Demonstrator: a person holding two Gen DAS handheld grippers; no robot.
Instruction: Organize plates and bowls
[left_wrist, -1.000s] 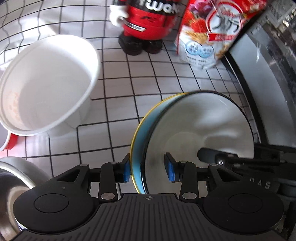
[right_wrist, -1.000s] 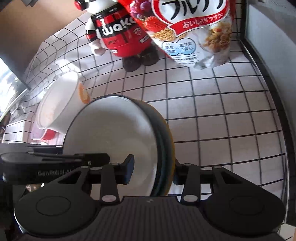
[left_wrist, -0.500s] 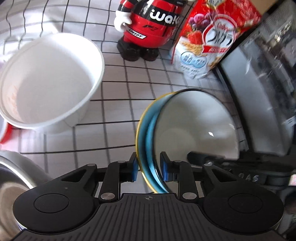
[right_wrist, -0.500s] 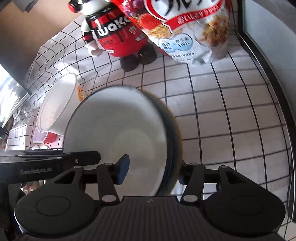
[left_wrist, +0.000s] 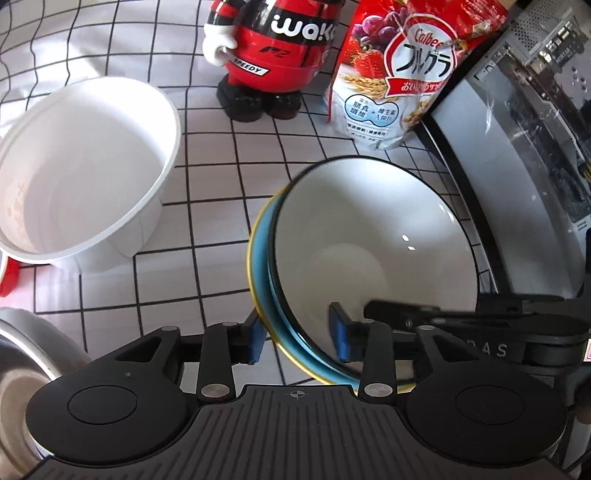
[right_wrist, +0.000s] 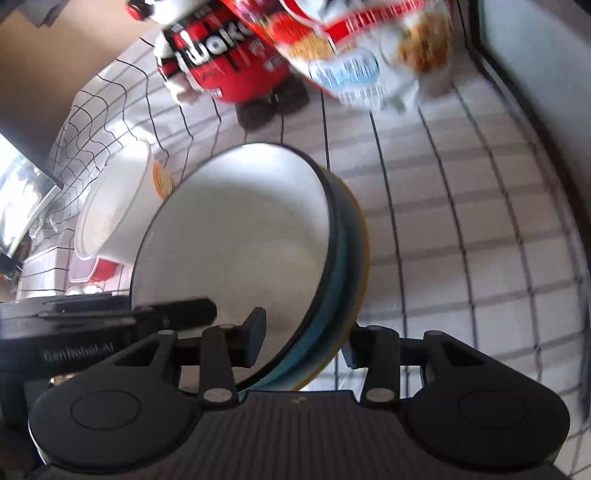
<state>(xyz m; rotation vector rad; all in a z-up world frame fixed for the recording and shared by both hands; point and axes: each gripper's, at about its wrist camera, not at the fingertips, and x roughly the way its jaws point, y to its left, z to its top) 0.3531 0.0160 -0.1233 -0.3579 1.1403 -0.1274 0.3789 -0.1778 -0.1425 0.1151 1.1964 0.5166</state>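
Left gripper (left_wrist: 297, 341) spread wider than before, bowls (left_wrist: 369, 254) released; right gripper (right_wrist: 303, 339) also released

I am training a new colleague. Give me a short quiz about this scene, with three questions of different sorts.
1. True or false: the white bowl sits nested inside the blue bowl.
2. What stands beside the red figurine? A) cereal bag B) kettle C) cutting board
3. Fill in: the left gripper and the right gripper each have one finger inside and one outside the stack's ____.

Key: 1 true; 2 A; 3 rim.
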